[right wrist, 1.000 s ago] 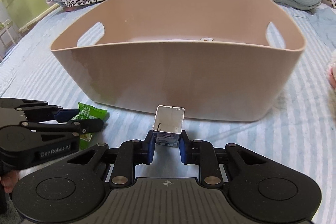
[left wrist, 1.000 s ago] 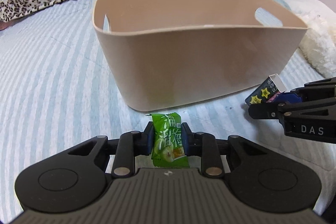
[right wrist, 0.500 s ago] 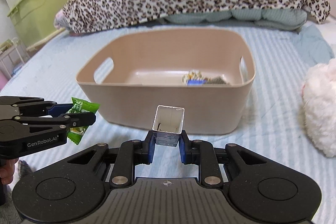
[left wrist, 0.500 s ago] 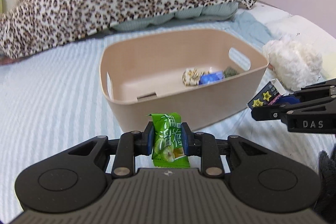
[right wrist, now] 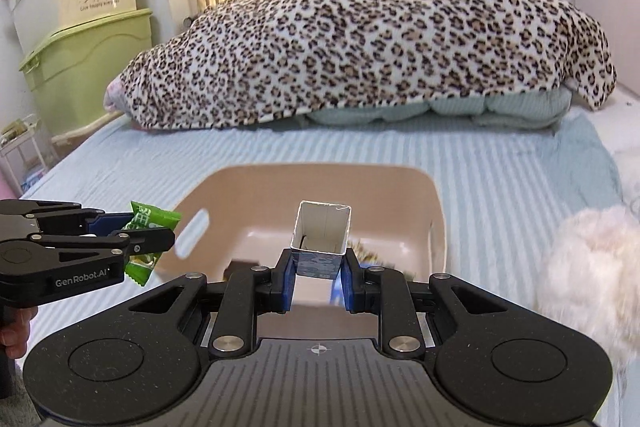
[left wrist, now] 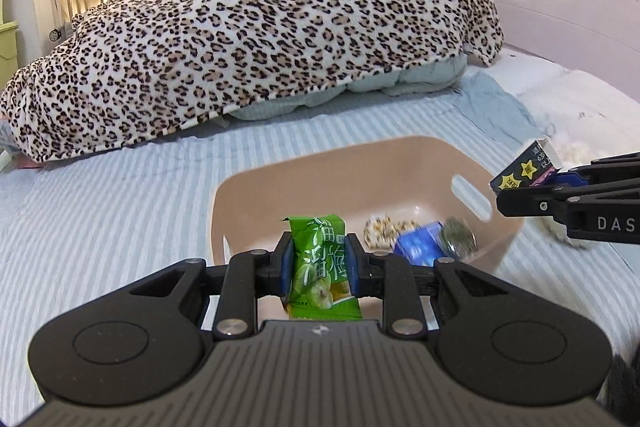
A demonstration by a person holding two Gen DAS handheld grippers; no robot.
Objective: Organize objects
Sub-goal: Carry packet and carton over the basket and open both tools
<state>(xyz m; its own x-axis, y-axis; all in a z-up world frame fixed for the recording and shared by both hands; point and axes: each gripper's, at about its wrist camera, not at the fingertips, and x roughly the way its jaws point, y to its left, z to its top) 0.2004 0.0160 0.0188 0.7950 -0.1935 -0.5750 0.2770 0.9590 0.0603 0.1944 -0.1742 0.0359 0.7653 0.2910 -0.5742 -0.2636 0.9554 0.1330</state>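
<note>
- The left tongs (left wrist: 318, 265) are clamped on a green candy packet (left wrist: 320, 267), gripped upright across its middle so the crimped ends hang free, above the near side of the beige basket (left wrist: 224, 211).
- The right tongs (right wrist: 318, 281) pinch a small open carton (right wrist: 322, 235) by its lower end, mouth facing away, also over the basket's near part, so both look poised to drop straight in.
- The basket sits on the striped bed (left wrist: 100, 211); inside lie a speckled wrapper (left wrist: 386, 229), a blue packet (left wrist: 420, 247) and something dark green, too blurred to name.
- Nearby: a fluffy white toy (right wrist: 588, 267) just right of the basket and a leopard-print blanket (right wrist: 380, 47) well behind. Nothing seems to block the opening, though the two tongs hang close together.
</note>
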